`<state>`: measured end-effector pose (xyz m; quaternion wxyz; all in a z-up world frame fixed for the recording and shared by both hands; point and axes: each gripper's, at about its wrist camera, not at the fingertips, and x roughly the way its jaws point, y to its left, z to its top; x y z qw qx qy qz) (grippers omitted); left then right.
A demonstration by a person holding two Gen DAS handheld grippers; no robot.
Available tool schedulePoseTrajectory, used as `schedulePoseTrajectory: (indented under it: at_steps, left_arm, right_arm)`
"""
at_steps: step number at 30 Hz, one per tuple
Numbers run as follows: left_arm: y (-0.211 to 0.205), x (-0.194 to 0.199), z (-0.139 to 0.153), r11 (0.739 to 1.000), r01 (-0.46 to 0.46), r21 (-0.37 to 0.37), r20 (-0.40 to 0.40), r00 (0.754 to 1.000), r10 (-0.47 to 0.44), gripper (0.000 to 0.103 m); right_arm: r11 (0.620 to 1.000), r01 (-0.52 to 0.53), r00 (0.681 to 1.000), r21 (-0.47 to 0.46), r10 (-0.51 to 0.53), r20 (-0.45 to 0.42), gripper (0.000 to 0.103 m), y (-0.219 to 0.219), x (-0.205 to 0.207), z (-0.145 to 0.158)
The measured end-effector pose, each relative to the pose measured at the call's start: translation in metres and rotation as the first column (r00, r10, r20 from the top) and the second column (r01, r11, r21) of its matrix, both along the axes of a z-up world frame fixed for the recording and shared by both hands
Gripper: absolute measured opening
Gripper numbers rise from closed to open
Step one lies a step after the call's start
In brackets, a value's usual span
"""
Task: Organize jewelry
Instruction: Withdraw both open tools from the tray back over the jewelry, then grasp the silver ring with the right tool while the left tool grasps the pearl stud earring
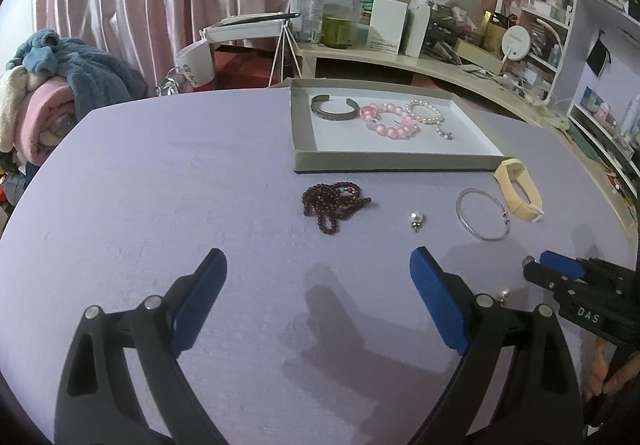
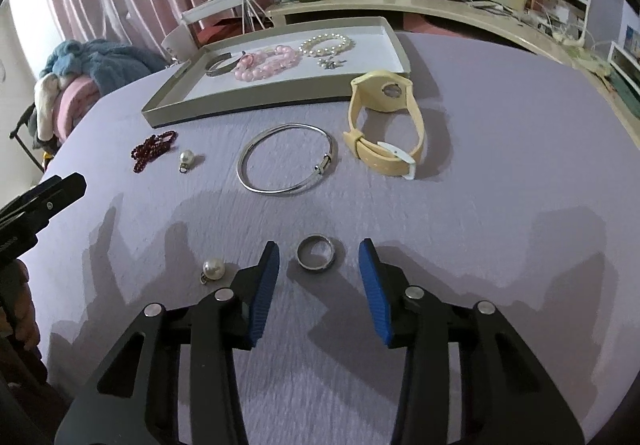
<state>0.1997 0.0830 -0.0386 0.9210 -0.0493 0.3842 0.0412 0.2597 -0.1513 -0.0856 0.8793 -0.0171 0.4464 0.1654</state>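
Observation:
A shallow tray [image 1: 304, 161] [image 2: 172, 111] holds a metal cuff [image 1: 334, 109], a pink bead bracelet [image 1: 390, 119] and a pearl bracelet [image 1: 426, 113]. On the lilac table lie dark red beads [image 1: 334, 203] [image 2: 154, 149], a pearl earring [image 1: 416, 221] [image 2: 187, 159], a silver bangle [image 1: 483, 215] [image 2: 286, 165], a cream watch [image 1: 518, 191] [image 2: 384, 125], a second pearl earring [image 2: 213, 269] and a silver ring [image 2: 316, 253]. My left gripper [image 1: 318, 265] is open and empty, short of the beads. My right gripper [image 2: 319, 251] is open, its blue pads either side of the ring.
A cluttered desk [image 1: 400, 57] with boxes and bottles stands behind the table, shelves [image 1: 560, 13] at the right. A pile of blankets [image 1: 52, 93] lies at the left. The table edge curves round at the far side and right.

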Motion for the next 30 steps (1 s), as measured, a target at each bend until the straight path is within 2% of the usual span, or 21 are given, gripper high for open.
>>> schedulePoseTrajectory:
  at_steps: [6, 8, 9, 14, 19, 24, 29, 30]
  left_arm:
    - [-0.005, -0.003, 0.000, 1.000, 0.017, 0.003, -0.007, 1.000, -0.017, 0.093]
    - [-0.008, -0.005, 0.000, 1.000, 0.025, 0.003, -0.009, 1.000, -0.025, 0.093]
    - [-0.010, -0.007, 0.000, 1.000, 0.031, 0.002, -0.009, 0.999, -0.031, 0.093]
    - [-0.025, -0.011, 0.001, 0.997, 0.076, -0.007, -0.011, 0.997, -0.076, 0.093]
    - [-0.046, -0.008, -0.001, 0.989, 0.145, -0.024, -0.011, 0.989, -0.146, 0.093]
    - [-0.080, 0.000, -0.009, 0.970, 0.240, -0.032, -0.020, 0.970, -0.241, 0.093]
    - [-0.111, 0.006, -0.017, 0.954, 0.298, -0.012, -0.027, 0.954, -0.298, 0.092]
    - [-0.117, 0.008, -0.020, 0.953, 0.303, -0.005, -0.029, 0.953, -0.303, 0.088]
  right_arm:
    - [0.999, -0.011, 1.000, -0.034, 0.012, 0.022, 0.039, 0.005, -0.001, -0.001]
    - [0.996, -0.009, 0.999, -0.093, 0.014, 0.051, 0.033, 0.009, -0.006, -0.002]
    - [0.995, -0.013, 0.998, -0.101, 0.020, 0.061, 0.023, 0.010, -0.007, -0.002]
    - [0.996, 0.017, 0.999, -0.085, -0.012, 0.052, 0.022, 0.005, -0.009, -0.002]
    - [0.997, 0.071, 0.996, -0.026, -0.069, 0.052, 0.022, -0.015, -0.017, 0.008]
    - [0.994, 0.106, 0.992, -0.003, -0.106, 0.069, 0.022, -0.028, -0.027, 0.019]
    - [0.990, 0.138, 0.988, 0.016, -0.139, 0.072, 0.022, -0.042, -0.035, 0.029]
    - [0.989, 0.146, 0.987, 0.019, -0.147, 0.072, 0.022, -0.045, -0.037, 0.030]
